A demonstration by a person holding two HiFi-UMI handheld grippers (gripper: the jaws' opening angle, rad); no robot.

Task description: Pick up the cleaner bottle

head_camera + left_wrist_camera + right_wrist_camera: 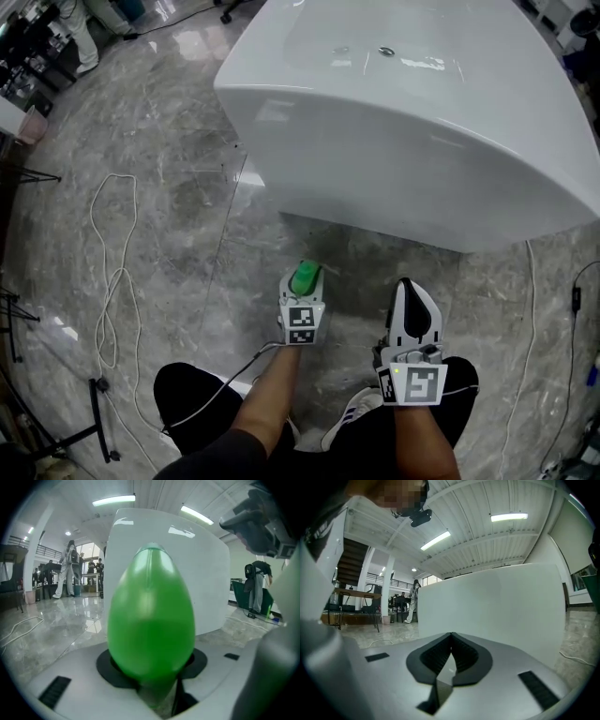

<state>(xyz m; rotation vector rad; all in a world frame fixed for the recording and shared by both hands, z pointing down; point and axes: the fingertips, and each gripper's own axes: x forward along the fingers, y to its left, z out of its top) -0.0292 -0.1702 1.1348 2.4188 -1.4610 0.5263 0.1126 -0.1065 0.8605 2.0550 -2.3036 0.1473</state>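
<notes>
The cleaner bottle (pixel 304 277) is a bright green rounded bottle, low over the grey marble floor just in front of a big white tub. My left gripper (pixel 306 287) is shut on it. In the left gripper view the green bottle (pixel 151 616) fills the middle, seated in the dark pads (pixel 108 667) with the jaws close against both of its sides. My right gripper (pixel 406 287) hangs to the right of it, apart from the bottle. Its dark pads (pixel 440 656) meet with nothing between them, and it faces the tub's white wall.
The large white tub (pixel 422 122) stands right ahead, its curved wall (pixel 497 606) close to both grippers. A white cable (pixel 112 272) loops over the floor at left, near black stand legs (pixel 98 412). Another cable (pixel 534 309) runs down at right. My shoe (pixel 352 412) is below.
</notes>
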